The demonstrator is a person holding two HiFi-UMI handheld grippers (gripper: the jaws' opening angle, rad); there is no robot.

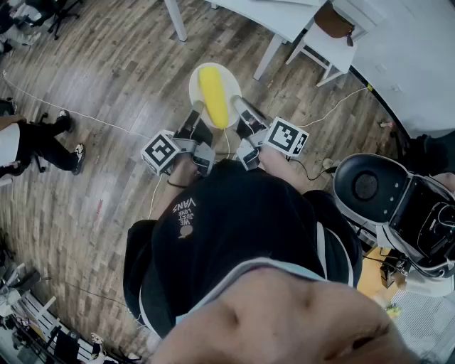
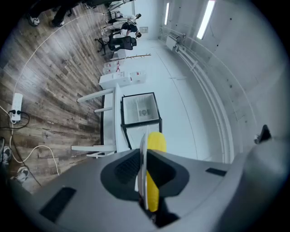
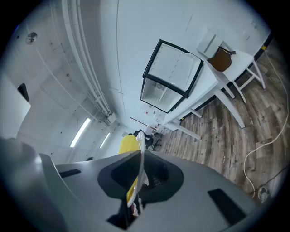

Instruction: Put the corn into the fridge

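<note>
A yellow corn cob (image 1: 212, 96) lies on a small white plate (image 1: 196, 77) held out over the wooden floor. My left gripper (image 1: 197, 107) is shut on the plate's left rim and my right gripper (image 1: 237, 104) is shut on its right rim. In the left gripper view the plate (image 2: 142, 141) runs edge-on through the left gripper (image 2: 144, 156), with the corn (image 2: 155, 144) to the right of it. In the right gripper view the right gripper (image 3: 139, 158) clamps the plate (image 3: 141, 144), and the corn (image 3: 128, 145) shows to its left. A small fridge (image 2: 140, 110) with a glass door (image 3: 172, 72) stands ahead on a white table.
A white table (image 1: 281, 18) and a chair with a brown bag (image 1: 334, 21) stand ahead. A white cable (image 1: 85, 114) crosses the floor. A person's legs (image 1: 32, 142) are at the left. A black and white device (image 1: 377, 188) sits at the right.
</note>
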